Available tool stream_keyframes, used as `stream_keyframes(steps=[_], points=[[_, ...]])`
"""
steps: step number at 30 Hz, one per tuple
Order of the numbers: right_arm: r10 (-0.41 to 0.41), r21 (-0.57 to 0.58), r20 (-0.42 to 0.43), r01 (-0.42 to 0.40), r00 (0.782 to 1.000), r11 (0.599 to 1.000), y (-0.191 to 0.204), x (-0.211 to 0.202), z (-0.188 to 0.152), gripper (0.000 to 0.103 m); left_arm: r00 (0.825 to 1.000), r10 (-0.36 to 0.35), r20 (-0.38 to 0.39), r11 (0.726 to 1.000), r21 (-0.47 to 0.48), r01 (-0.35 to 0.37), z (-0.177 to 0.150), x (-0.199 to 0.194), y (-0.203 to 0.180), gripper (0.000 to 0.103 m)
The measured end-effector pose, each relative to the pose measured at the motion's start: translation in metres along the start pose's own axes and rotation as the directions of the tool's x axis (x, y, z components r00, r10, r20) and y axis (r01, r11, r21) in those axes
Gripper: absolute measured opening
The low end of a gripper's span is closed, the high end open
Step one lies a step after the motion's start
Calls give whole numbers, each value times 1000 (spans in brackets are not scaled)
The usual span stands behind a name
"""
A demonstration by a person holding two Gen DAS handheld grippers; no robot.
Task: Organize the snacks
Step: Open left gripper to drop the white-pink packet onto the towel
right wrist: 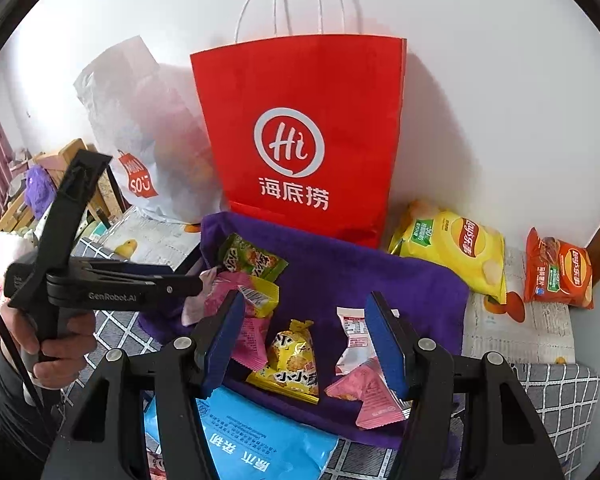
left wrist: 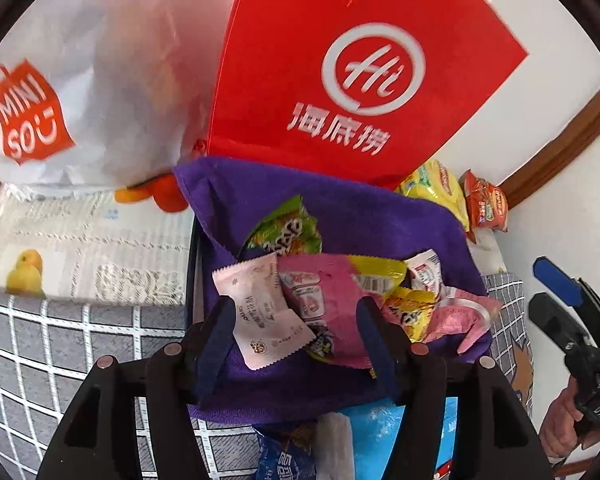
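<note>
Right wrist view: the red paper bag (right wrist: pixel 300 140) stands against the wall, the purple towel (right wrist: pixel 360 272) spread at its foot with small snack packets (right wrist: pixel 296 360) scattered on it, and 2 chip bags (right wrist: pixel 456 248) lie to its right. The right gripper (right wrist: pixel 306 336) hangs released above the packets. The left gripper (left wrist: pixel 296 320) is parted around a pale pink packet (left wrist: pixel 260 312), pads not pressing it.

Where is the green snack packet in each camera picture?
Left wrist view: the green snack packet lies just above the middle, at the far end of the snack pile on the purple cloth.
Right wrist view: the green snack packet is left of the middle, near the cloth's far left corner.
Shared landmark: the red paper bag stands behind the cloth.
</note>
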State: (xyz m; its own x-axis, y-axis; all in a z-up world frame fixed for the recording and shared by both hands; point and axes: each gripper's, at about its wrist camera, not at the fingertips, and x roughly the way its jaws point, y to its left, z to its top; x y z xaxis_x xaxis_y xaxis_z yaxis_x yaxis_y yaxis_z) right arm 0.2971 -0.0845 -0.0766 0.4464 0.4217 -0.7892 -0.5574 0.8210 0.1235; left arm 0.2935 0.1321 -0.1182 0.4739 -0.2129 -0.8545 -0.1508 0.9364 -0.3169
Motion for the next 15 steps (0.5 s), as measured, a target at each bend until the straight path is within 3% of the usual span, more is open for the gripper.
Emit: stream_keyframes(steps=[11, 15], points=[[8, 12, 34, -8, 999, 1000, 21, -23, -12, 62, 998, 35, 43, 998, 53, -37, 3, -39, -9, 63], [-15, 43, 22, 14, 1000, 999, 24, -31, -33, 61, 999, 9, 31, 999, 43, -10, 2, -48, -9, 63]])
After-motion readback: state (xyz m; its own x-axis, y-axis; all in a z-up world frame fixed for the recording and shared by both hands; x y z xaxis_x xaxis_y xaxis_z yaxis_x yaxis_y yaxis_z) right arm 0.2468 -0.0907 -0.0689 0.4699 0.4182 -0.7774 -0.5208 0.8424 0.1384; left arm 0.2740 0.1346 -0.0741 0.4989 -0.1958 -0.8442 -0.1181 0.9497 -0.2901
